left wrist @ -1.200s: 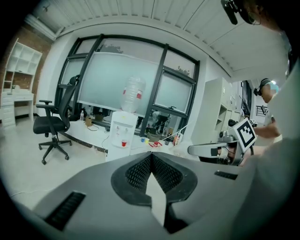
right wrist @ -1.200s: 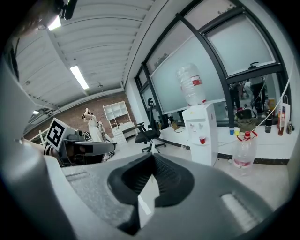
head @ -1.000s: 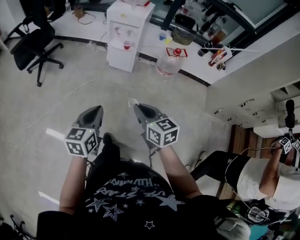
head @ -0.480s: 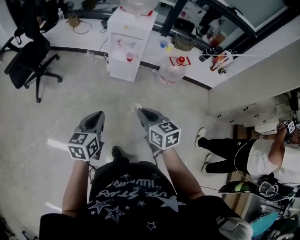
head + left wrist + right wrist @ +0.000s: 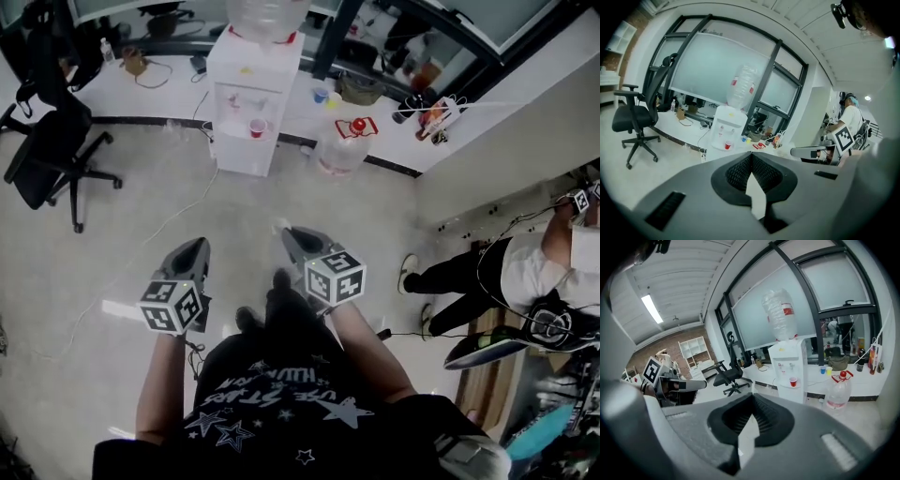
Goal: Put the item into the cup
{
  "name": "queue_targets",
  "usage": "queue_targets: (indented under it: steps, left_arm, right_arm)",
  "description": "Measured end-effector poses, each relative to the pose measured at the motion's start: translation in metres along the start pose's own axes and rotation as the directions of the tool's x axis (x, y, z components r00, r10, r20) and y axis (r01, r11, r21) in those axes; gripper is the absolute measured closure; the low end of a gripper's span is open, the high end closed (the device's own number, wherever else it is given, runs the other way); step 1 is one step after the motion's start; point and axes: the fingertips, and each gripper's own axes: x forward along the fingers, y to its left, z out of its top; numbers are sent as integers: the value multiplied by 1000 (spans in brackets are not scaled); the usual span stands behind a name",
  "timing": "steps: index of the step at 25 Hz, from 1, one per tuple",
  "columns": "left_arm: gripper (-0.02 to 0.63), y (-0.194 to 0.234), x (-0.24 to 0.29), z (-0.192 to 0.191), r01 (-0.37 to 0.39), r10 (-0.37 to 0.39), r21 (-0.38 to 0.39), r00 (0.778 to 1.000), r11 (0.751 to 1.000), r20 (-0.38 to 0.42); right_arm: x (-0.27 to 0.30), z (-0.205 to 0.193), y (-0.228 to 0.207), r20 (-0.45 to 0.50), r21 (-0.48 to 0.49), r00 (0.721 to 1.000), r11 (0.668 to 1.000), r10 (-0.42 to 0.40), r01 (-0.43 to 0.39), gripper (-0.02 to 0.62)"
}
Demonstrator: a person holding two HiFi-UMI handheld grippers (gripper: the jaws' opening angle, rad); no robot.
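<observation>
A red cup (image 5: 255,127) stands in the tap bay of a white water dispenser (image 5: 246,75), far ahead of both grippers; it also shows in the left gripper view (image 5: 726,146) and the right gripper view (image 5: 793,381). My left gripper (image 5: 192,246) and right gripper (image 5: 291,232) are held side by side over the floor, pointing toward the dispenser. The left gripper's (image 5: 751,154) jaws meet at the tips with nothing between them. The right gripper (image 5: 752,396) is shut and empty too. No item to be placed shows in any view.
A large water jug (image 5: 342,145) with a red cap stands on the floor right of the dispenser. A blue cup (image 5: 321,95) and a yellow cup (image 5: 335,98) sit on the ledge behind. A black office chair (image 5: 47,150) is at left. Another person (image 5: 506,277) is at right.
The view has advanced toward the dispenser, which sits lower and closer in the frame. Both grippers stay shut and level. The person at right has shifted position.
</observation>
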Motion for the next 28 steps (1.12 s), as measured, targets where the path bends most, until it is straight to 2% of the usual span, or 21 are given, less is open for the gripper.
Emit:
queue_targets:
  steps: [4, 12, 20, 28]
  left_arm:
    - [600, 5, 9, 7, 3, -3, 4, 1000, 1000, 4]
    - [600, 35, 41, 29, -46, 46, -8, 999, 999, 9]
    - [600, 71, 105, 57, -93, 91, -51, 995, 994, -37]
    - [600, 96, 185, 98, -112, 107, -57, 992, 992, -72]
  right_arm:
    - [11, 3, -13, -1, 25, 1000, 1000, -15, 15, 594]
    - [68, 23, -37, -18, 39, 999, 999, 26, -25, 594]
    - [137, 60, -88, -61, 66, 996, 996, 58, -54, 594]
    - [202, 106, -155, -81, 99, 995, 994, 58, -50, 594]
